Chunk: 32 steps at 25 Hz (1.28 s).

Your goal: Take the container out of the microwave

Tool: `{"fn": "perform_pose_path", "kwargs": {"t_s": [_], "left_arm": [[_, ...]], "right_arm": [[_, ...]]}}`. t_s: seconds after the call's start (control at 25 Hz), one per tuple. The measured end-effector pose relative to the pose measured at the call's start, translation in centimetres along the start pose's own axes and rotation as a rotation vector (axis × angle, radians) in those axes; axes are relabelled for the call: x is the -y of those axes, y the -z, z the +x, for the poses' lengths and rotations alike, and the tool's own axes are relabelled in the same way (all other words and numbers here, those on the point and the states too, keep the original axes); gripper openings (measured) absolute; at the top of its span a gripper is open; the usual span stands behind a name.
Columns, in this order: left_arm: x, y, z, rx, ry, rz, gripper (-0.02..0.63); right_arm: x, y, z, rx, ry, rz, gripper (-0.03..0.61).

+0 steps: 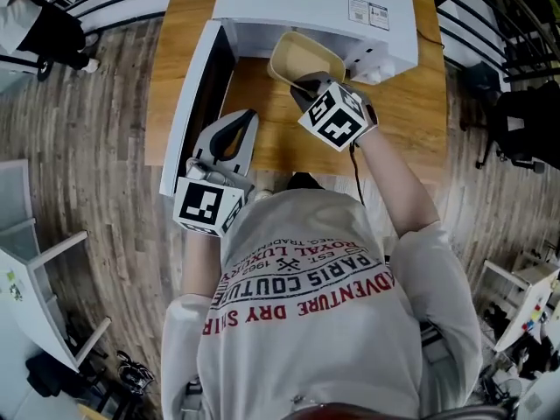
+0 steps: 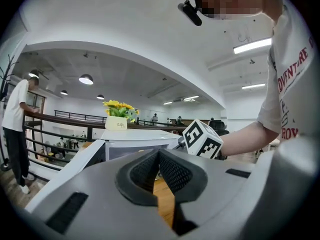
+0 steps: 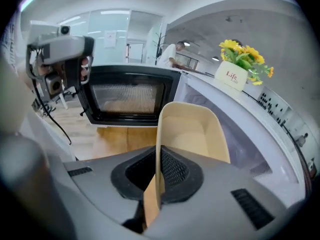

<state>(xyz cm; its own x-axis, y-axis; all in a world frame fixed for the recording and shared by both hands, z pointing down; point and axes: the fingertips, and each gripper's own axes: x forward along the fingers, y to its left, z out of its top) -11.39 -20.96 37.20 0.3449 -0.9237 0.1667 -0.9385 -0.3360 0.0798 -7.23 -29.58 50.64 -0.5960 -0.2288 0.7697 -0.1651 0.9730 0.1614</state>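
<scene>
A beige rectangular container hangs tilted in front of the white microwave's mouth, half out of the cavity. My right gripper is shut on its near wall, and in the right gripper view that container fills the middle, its rim pinched at the right gripper. The microwave door stands swung open to the left. My left gripper hovers beside that door with nothing in it. In the left gripper view the left gripper shows its pads touching, shut and empty.
The microwave sits on a wooden table. A small white pot of yellow flowers stands on top of the microwave. A person stands by a railing at the far left. Chairs and cables lie around the table on the floor.
</scene>
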Motion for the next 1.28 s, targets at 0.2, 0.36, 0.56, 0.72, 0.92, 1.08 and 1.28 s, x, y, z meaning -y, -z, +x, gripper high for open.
{"fn": "perform_pose_path", "kwargs": {"t_s": [0.2, 0.36, 0.56, 0.72, 0.92, 1.08, 1.28], "left_arm": [[0.7, -0.4, -0.8, -0.011, 0.031, 0.03, 0.017], [1.4, -0.6, -1.0, -0.013, 0.068, 0.045, 0.017], [2.0, -1.4, -0.9, 0.008, 0.121, 0.068, 0.017], [2.1, -1.9, -1.2, 0.023, 0.135, 0.076, 0.015], [1.8, -2.8, -1.3, 0.031, 0.131, 0.098, 0.017], [1.7, -4.0, -1.5, 0.054, 0.131, 0.118, 0.015], [1.0, -4.4, -1.5, 0.047, 0.111, 0.122, 0.017]], "right_arm": [[-1.5, -0.8, -4.5, 0.125, 0.028, 0.172, 0.034], [-2.0, -0.6, -7.8, 0.208, 0.126, 0.247, 0.034], [-2.5, -1.0, -12.2, 0.332, 0.271, 0.347, 0.034], [-2.5, -0.6, -15.2, 0.414, 0.382, 0.362, 0.032], [-2.4, -1.3, -18.4, 0.485, 0.489, 0.339, 0.032], [-2.3, -1.9, -20.0, 0.548, 0.543, 0.313, 0.031], [-2.3, -2.8, -20.3, 0.598, 0.544, 0.294, 0.031]]}}
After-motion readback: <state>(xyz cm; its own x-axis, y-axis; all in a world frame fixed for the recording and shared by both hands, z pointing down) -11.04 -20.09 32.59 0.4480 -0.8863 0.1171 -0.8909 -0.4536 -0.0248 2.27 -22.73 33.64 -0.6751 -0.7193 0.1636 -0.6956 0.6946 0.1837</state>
